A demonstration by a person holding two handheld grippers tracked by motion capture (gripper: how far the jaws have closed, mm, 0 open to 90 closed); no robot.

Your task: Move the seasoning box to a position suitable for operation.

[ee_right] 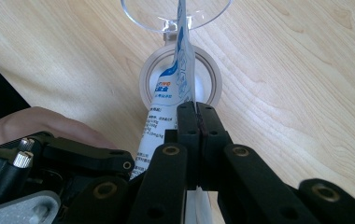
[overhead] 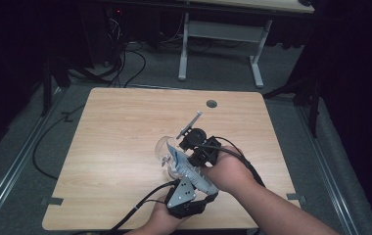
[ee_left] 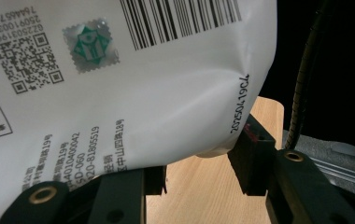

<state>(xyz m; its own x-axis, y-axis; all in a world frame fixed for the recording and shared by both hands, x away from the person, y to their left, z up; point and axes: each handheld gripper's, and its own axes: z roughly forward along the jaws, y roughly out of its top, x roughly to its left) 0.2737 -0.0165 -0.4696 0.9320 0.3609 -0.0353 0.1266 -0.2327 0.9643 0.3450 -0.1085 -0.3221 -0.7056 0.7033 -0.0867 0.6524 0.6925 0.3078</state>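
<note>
The pouch (ee_right: 178, 70) hangs tilted over the clear glass (overhead: 167, 149) on the counter (overhead: 115, 137), your right tongs (ee_right: 197, 112) pinching its edge and left tongs (ee_left: 199, 163) gripping its bottom, apparently for pouring.

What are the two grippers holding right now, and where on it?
Both hold one white printed plastic pouch: the right gripper pinches its thin edge, jaws shut; the left gripper grips its lower corner.
</note>
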